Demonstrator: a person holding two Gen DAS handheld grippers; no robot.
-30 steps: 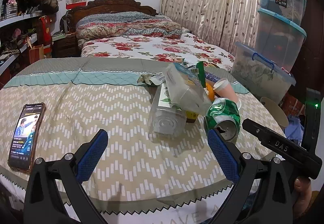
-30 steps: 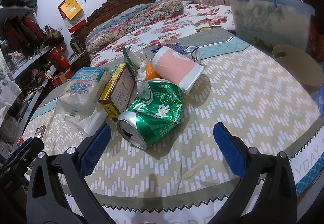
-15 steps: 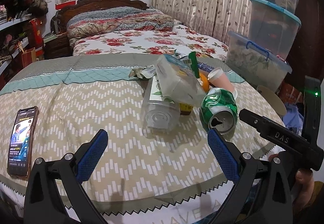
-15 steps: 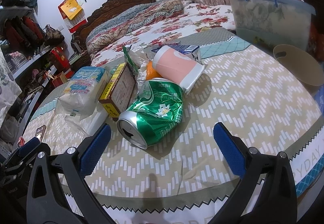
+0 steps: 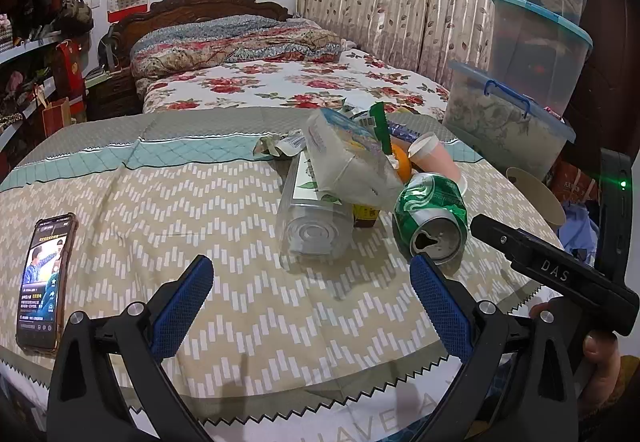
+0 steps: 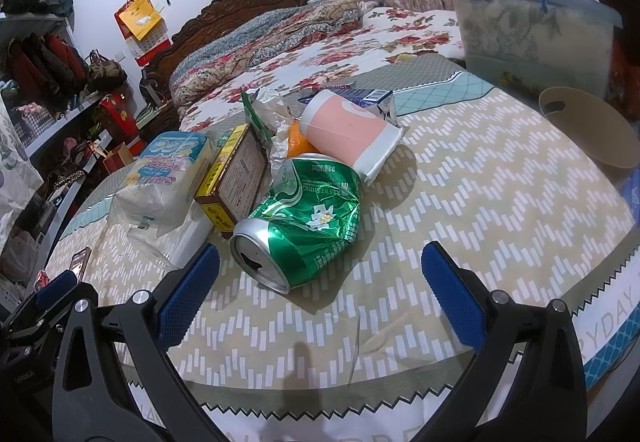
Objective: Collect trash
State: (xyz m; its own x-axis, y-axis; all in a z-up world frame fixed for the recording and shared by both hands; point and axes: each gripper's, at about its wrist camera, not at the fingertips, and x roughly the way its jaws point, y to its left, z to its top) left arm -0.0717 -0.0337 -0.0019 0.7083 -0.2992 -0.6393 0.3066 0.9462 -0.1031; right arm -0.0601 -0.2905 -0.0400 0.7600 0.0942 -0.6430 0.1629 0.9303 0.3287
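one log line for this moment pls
left claw open, empty | right claw open, empty | crushed green can lying on table | phase: approach

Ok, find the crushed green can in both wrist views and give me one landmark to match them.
Left wrist view: the crushed green can lies right of centre, opened top toward the camera, just beyond the right blue pad of the left tongs.
Right wrist view: the can lies at centre, between the open pads of the right tongs.
Shared landmark: the pink paper cup on its side right behind the can.
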